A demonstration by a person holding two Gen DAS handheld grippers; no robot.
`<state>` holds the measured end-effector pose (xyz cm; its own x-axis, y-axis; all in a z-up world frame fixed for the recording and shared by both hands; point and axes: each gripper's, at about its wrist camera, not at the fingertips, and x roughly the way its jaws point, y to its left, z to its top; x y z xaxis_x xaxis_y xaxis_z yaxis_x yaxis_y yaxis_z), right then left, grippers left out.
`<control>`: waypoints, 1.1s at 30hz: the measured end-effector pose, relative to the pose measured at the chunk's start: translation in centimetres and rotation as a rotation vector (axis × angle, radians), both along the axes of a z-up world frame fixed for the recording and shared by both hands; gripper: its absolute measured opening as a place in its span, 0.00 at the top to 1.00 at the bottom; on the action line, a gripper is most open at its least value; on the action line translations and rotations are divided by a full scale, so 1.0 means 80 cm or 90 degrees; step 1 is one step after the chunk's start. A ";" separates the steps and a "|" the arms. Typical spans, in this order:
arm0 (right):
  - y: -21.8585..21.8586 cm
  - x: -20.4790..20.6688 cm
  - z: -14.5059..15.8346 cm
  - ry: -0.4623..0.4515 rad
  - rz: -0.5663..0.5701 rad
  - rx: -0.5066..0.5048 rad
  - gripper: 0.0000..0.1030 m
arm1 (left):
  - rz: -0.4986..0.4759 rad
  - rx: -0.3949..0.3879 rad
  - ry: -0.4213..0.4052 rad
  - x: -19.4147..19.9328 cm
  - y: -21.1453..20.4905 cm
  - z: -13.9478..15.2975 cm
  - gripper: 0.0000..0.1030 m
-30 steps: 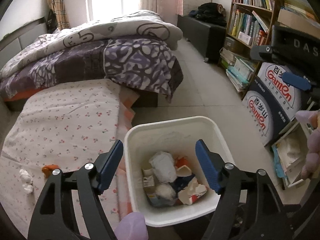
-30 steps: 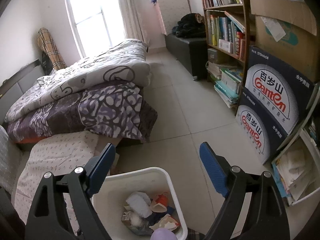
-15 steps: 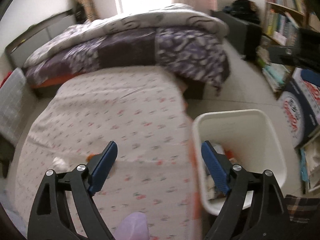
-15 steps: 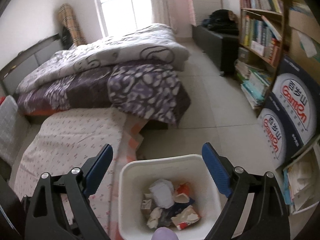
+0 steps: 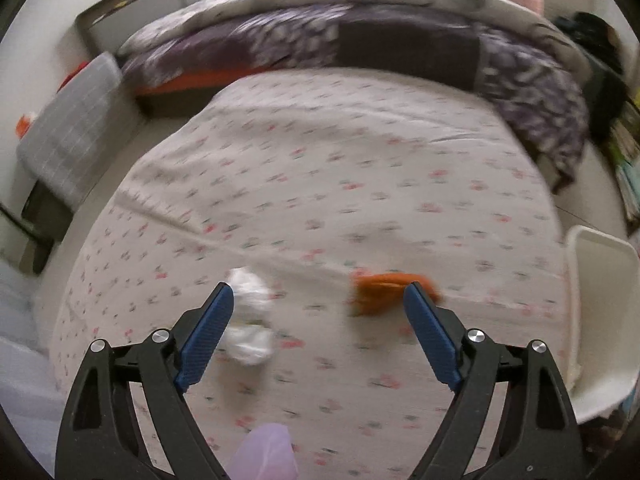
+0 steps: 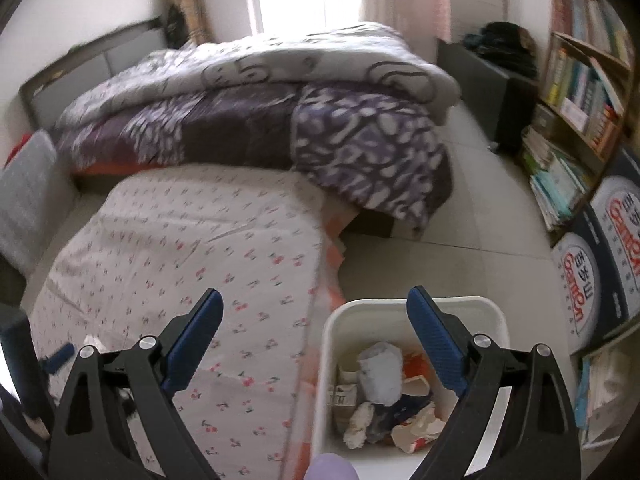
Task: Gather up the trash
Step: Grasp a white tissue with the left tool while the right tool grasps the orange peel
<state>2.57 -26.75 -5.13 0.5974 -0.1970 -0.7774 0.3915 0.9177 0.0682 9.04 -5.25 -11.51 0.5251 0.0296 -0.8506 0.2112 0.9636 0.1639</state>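
Tissue wads (image 5: 249, 316) and an orange scrap (image 5: 380, 294) lie mid-bedsheet (image 5: 360, 168), near the edge by my bin (image 6: 416, 312); my left gripper (image 5: 316, 334) and right gripper (image 6: 314, 338) gape, empty. Soft sheet could bunch between closing fingers.

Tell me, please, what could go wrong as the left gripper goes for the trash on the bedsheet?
The left gripper is open and the view is motion-blurred, so a hurried close could miss the white tissue wads or the orange scrap. Both lie on the soft floral sheet, which the fingers could pinch instead. The white bin sits off the bed's edge, so carried pieces could drop short.
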 end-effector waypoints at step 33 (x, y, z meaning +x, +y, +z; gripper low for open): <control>0.224 0.112 -0.144 0.224 0.390 -0.003 0.62 | 0.131 -0.141 0.056 0.030 0.199 0.010 0.72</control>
